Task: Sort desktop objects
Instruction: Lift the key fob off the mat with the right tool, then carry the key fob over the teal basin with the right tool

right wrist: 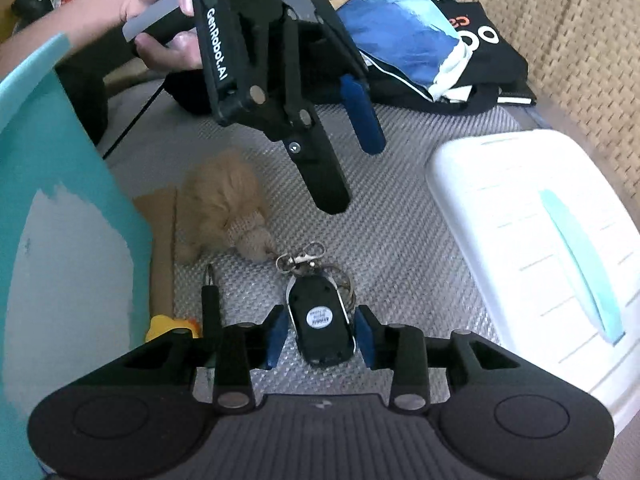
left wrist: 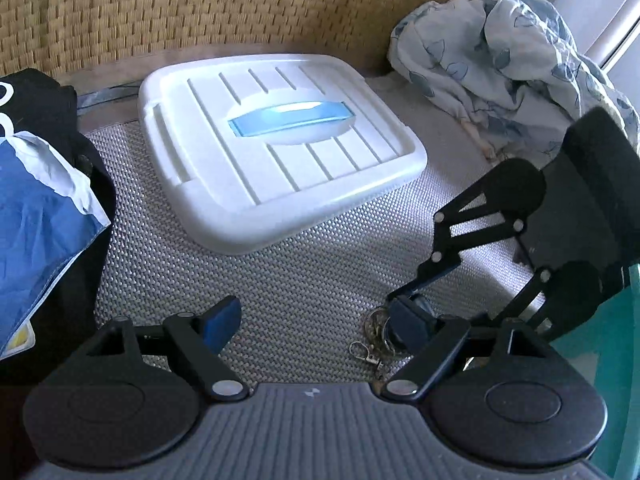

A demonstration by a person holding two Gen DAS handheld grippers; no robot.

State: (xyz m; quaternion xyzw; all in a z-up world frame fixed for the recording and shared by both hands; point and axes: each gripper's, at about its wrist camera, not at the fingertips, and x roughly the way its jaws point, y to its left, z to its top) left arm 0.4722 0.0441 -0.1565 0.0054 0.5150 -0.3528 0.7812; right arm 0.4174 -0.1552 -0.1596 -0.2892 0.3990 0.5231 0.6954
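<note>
A black key fob [right wrist: 322, 328] with metal rings and a clasp [right wrist: 304, 260] lies on the silver woven mat. My right gripper [right wrist: 322, 334] is closed around the fob, blue pads touching its two sides. In the left wrist view the same fob [left wrist: 408, 324] sits between the right gripper's fingers, with the key rings [left wrist: 376, 336] trailing left. My left gripper [left wrist: 316, 320] is open and empty, hovering above the mat; it also shows in the right wrist view [right wrist: 352, 176], held by a hand. A white storage-box lid [left wrist: 272, 144] with a blue handle lies beyond.
A tan plush toy [right wrist: 228, 208] lies left of the fob, beside a screwdriver [right wrist: 210, 300] and a yellow item [right wrist: 172, 326]. A teal box wall [right wrist: 60, 200] stands at left. A black bag with blue cloth [right wrist: 420, 48] and a floral cloth [left wrist: 500, 60] lie at the back.
</note>
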